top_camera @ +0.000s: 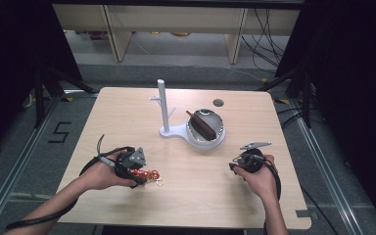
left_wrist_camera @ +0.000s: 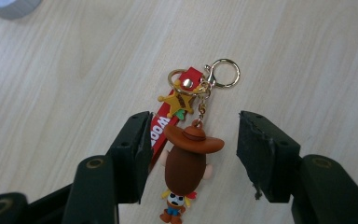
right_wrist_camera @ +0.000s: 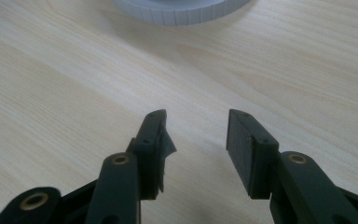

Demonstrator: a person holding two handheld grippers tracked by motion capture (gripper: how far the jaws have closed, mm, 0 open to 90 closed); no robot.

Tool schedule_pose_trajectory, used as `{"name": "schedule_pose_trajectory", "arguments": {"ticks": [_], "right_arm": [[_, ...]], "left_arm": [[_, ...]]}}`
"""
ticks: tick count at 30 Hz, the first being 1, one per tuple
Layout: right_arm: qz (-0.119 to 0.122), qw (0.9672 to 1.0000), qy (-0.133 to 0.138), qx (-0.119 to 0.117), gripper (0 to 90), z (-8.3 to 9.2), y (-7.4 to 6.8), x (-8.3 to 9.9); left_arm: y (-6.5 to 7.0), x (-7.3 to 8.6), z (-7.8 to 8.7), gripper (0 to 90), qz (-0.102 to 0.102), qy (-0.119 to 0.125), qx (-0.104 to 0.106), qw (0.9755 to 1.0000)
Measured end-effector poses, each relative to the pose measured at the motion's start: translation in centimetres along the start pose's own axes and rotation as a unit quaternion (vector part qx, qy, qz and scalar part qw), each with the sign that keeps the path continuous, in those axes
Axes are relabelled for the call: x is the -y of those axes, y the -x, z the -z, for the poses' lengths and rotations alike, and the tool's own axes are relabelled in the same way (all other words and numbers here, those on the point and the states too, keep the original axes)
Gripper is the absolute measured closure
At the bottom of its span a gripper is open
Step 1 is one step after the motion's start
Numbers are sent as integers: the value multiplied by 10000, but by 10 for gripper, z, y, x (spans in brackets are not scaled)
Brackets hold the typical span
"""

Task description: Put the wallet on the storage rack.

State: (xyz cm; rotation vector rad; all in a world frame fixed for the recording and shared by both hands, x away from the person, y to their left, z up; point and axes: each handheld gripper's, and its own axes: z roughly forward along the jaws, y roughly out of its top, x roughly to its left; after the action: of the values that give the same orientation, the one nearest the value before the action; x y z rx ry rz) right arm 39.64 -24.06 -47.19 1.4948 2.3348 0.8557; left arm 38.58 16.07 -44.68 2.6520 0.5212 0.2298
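Note:
A keychain lies flat on the wooden table: a small cowboy figure in a brown hat, a red strap, a yellow star and a gold ring. My left gripper stands open over it, the figure between the jaws with a gap on both sides. In the high view the left gripper is at the front left, over the keychain. My right gripper is open above bare wood, and in the high view this right gripper sits at the front right.
A white stand with a post and pegs rises mid-table, joined to a round bowl that holds a brown stick. A dark round hole marks the far tabletop. The bowl's white base lies ahead of the right gripper.

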Motion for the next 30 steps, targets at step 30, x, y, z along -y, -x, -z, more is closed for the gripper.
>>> {"name": "schedule_pose_trajectory", "arguments": {"ticks": [30], "right_arm": [[-48, 10000, -31, -47, 566, -1, -1, 0]], "left_arm": [[-19, 14, 5, 402, 3368, -554, -175, 9398]]}}
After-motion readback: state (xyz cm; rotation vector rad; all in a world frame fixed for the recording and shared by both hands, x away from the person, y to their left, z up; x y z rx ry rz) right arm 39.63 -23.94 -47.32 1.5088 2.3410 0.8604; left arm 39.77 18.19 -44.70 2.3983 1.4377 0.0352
